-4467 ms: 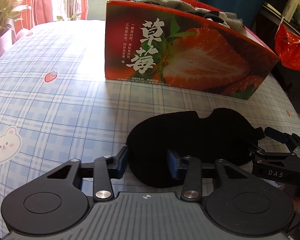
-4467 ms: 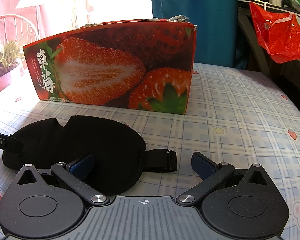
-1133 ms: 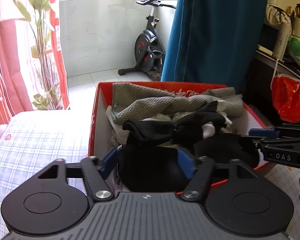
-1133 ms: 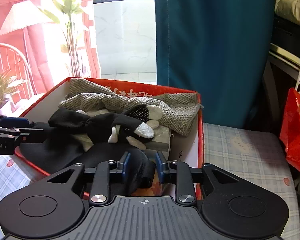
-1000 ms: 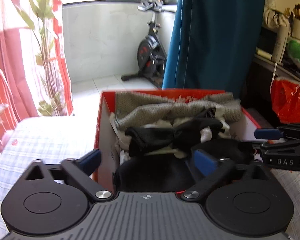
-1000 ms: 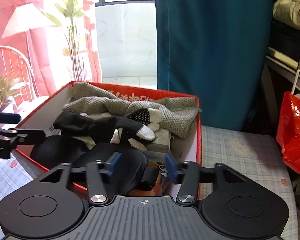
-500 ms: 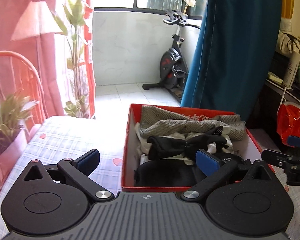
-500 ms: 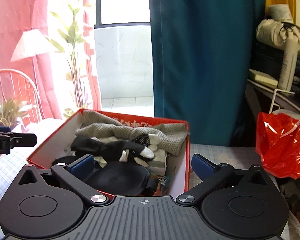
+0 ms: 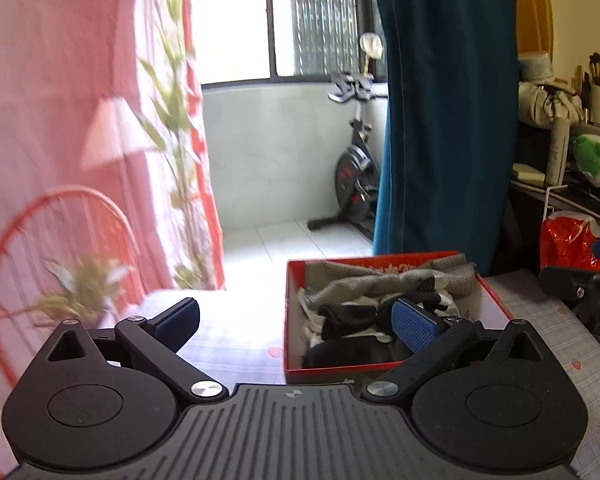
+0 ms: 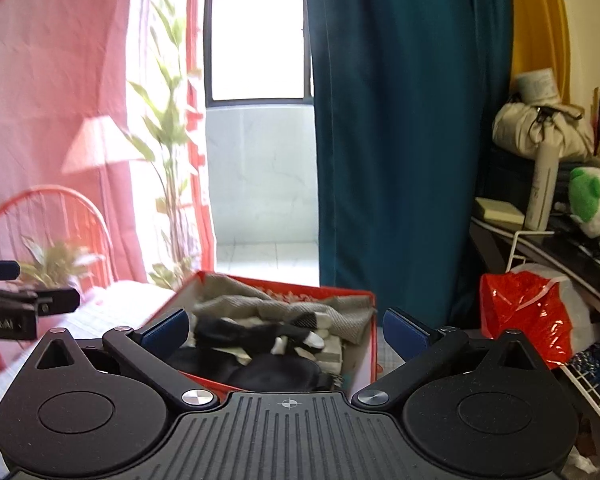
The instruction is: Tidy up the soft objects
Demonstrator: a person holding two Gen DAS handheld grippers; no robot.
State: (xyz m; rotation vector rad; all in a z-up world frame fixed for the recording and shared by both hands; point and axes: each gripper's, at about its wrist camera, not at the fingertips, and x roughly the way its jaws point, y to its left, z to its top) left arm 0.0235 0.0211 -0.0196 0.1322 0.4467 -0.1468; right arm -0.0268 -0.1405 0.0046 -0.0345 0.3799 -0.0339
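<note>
The red strawberry box (image 9: 294,300) stands on the checked tablecloth and shows in the right wrist view too (image 10: 366,344). It holds a grey knit cloth (image 9: 384,280), black-and-white gloves (image 10: 260,334) and the black eye mask (image 9: 352,354), which lies at the near end (image 10: 276,374). My left gripper (image 9: 296,322) is open and empty, raised behind the box. My right gripper (image 10: 286,330) is open and empty, also raised behind the box.
A red plastic bag (image 10: 528,312) hangs at the right by a dark shelf with a green plush toy (image 10: 592,200). A teal curtain (image 10: 400,120), pink curtain (image 9: 60,120), red chair (image 9: 56,240) and exercise bike (image 9: 356,176) stand beyond the table.
Both grippers let go of the black eye mask in the box, opened wide, then drew back and up from the box.
</note>
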